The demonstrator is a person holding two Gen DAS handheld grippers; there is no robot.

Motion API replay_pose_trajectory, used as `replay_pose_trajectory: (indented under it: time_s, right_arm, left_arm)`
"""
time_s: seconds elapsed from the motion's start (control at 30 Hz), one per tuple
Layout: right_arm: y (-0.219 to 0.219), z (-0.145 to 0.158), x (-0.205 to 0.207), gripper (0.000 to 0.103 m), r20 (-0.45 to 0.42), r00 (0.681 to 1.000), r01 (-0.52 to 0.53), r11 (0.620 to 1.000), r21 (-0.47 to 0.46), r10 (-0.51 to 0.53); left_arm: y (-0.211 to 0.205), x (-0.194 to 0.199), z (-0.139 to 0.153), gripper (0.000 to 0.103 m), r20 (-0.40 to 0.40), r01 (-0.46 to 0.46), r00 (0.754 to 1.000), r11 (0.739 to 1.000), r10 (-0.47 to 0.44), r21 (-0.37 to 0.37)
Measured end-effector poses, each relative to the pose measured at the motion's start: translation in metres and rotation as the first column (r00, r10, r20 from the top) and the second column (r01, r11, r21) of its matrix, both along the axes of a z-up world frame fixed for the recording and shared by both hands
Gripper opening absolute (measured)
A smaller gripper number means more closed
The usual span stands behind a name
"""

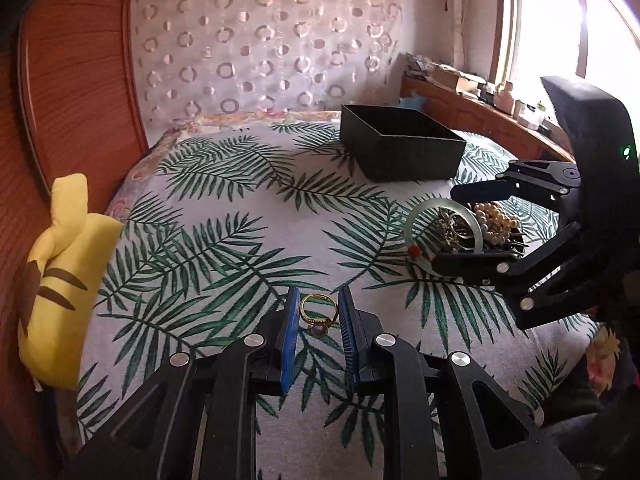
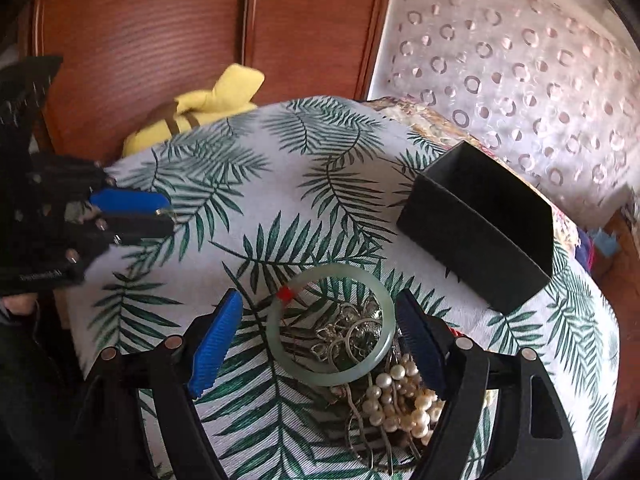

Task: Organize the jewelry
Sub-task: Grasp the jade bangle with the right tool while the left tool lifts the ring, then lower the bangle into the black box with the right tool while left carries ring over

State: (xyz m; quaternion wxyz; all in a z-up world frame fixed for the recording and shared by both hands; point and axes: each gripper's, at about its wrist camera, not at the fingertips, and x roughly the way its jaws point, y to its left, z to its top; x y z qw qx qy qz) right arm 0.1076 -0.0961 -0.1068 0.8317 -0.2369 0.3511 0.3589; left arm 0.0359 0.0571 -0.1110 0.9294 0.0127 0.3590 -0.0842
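My left gripper (image 1: 319,310) is shut on a gold ring (image 1: 319,309) with a dark stone, held between its blue pads just above the leaf-print cloth. It also shows in the right wrist view (image 2: 170,216) at the left. My right gripper (image 2: 320,328) is open, its fingers on either side of a pale green jade bangle (image 2: 332,376) that lies on a pile of silver jewelry (image 2: 352,332) and a pearl strand (image 2: 400,404). In the left wrist view the right gripper (image 1: 476,224) spans the same pile (image 1: 460,228). An open black box (image 1: 400,142) (image 2: 484,224) stands farther back.
A yellow plush toy (image 1: 60,280) (image 2: 200,108) lies at the left edge of the cloth (image 1: 240,240) against a wooden headboard (image 1: 72,80). A circle-patterned curtain (image 1: 260,40) hangs behind. A cluttered wooden sill (image 1: 460,92) runs under the window at the right.
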Motion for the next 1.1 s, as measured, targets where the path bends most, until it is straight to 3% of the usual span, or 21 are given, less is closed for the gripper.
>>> replay_pose_trajectory:
  time_s: [0.33, 0.5, 0.73, 1.1]
  right_arm:
    - [0.015, -0.013, 0.0, 0.079, 0.071, 0.997, -0.029, 0.99, -0.137, 0.039]
    - [0.013, -0.012, 0.003, 0.074, 0.078, 0.996, -0.03, 0.99, -0.134, 0.041]
    - [-0.006, 0.01, 0.01, 0.074, 0.055, 0.998, 0.012, 1.0, 0.005, -0.012]
    - [-0.043, 0.049, 0.038, 0.074, 0.075, 0.991, 0.098, 0.989, 0.11, -0.107]
  left_arm:
    - [0.003, -0.002, -0.001, 0.018, 0.004, -0.005, 1.0, 1.0, 0.005, -0.006]
    - [0.004, -0.001, -0.001, 0.018, 0.008, -0.007, 1.0, 1.0, 0.007, -0.007]
    - [-0.001, 0.004, 0.006, 0.018, 0.025, 0.002, 1.0, 1.0, -0.002, -0.007]
    - [-0.019, 0.03, 0.025, 0.018, 0.073, 0.056, 0.996, 0.998, -0.055, -0.011]
